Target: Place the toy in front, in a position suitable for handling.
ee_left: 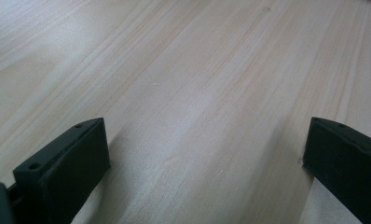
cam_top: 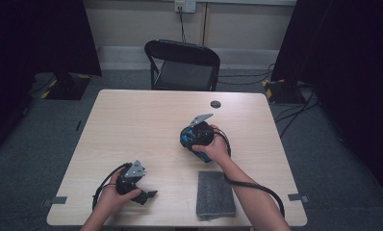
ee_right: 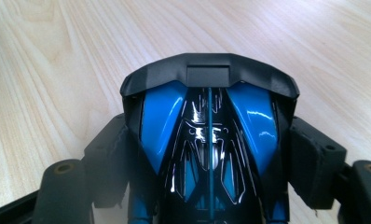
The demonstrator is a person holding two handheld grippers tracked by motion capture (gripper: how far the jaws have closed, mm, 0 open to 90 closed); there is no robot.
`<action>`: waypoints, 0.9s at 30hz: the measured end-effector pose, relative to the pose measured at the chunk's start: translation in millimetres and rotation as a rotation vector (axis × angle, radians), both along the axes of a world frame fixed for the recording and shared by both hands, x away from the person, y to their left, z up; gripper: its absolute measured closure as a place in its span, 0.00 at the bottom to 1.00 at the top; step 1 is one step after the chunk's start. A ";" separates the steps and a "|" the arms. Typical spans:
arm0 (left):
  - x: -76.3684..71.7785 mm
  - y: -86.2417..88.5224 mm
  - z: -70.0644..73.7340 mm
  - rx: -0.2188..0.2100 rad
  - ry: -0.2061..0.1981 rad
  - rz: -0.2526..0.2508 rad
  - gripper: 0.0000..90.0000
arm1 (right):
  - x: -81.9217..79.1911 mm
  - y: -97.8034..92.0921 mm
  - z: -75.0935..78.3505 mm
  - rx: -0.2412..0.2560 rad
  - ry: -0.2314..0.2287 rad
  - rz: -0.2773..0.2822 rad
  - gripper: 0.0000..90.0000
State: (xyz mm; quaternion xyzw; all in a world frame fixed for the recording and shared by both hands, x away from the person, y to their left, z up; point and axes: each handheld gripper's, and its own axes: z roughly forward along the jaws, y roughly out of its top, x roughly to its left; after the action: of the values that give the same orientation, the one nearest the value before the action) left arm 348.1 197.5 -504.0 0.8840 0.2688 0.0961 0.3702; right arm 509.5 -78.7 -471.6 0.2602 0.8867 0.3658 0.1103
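A glossy blue-and-black toy car sits between the jaws of my right gripper, which press on both of its sides. From above, the right gripper holds the car just right of the middle of the light wooden table. My left gripper rests low near the table's front left, held by a hand. In its own view the left gripper has its jaws wide apart, with bare wood between them.
A grey felt pad lies flat at the front right, close to the right forearm. A small black disc sits near the far edge. A black folding chair stands behind the table.
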 end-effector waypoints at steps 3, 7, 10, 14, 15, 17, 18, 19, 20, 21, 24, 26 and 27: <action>0.0 0.0 0.0 0.000 0.000 0.000 0.00 | 0.7 2.3 -2.3 -0.002 0.005 0.004 0.29; 0.0 0.0 0.0 0.000 0.000 -0.001 0.00 | 3.0 7.9 -6.8 -0.015 0.013 0.017 0.29; 0.0 0.0 0.0 0.000 0.000 0.000 0.00 | 3.5 9.9 -7.6 -0.030 0.008 0.020 0.29; 0.0 0.0 0.1 0.003 -0.001 0.001 0.00 | 5.4 12.9 -11.7 -0.044 0.012 0.032 0.29; 0.0 0.0 0.1 0.003 -0.001 0.001 0.00 | 5.7 13.1 -12.7 -0.044 0.015 0.031 0.29; 0.1 0.0 0.1 0.003 -0.001 0.000 0.00 | 6.0 13.1 -13.6 -0.044 0.015 0.028 0.28; 0.1 0.1 0.1 0.003 -0.001 0.000 0.00 | 6.2 13.0 -14.7 -0.044 0.018 0.022 0.28; 0.2 0.1 0.0 0.000 0.000 -0.002 0.00 | 6.7 13.1 -15.9 -0.042 0.020 0.022 0.28; 0.3 0.2 0.0 -0.001 0.000 -0.003 0.00 | 7.0 12.8 -17.2 -0.039 0.022 0.020 0.28; 0.3 0.2 0.0 -0.001 0.000 -0.003 0.00 | 7.0 12.8 -17.2 -0.039 0.022 0.020 0.28; 0.1 0.1 0.0 0.002 -0.001 0.000 0.00 | 7.0 12.7 -18.6 -0.048 0.026 0.029 0.28; 0.2 0.2 -0.1 -0.001 0.000 -0.002 0.00 | 6.7 12.9 -19.9 -0.055 0.022 0.029 0.28; 0.2 0.2 -0.1 -0.001 0.000 -0.002 0.00 | 6.7 12.9 -19.9 -0.055 0.022 0.029 0.28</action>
State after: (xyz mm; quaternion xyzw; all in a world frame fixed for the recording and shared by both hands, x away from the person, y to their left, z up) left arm 348.2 197.6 -504.0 0.8842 0.2679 0.0954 0.3707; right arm 516.2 -65.8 -491.5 0.2482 0.9013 0.3399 0.1025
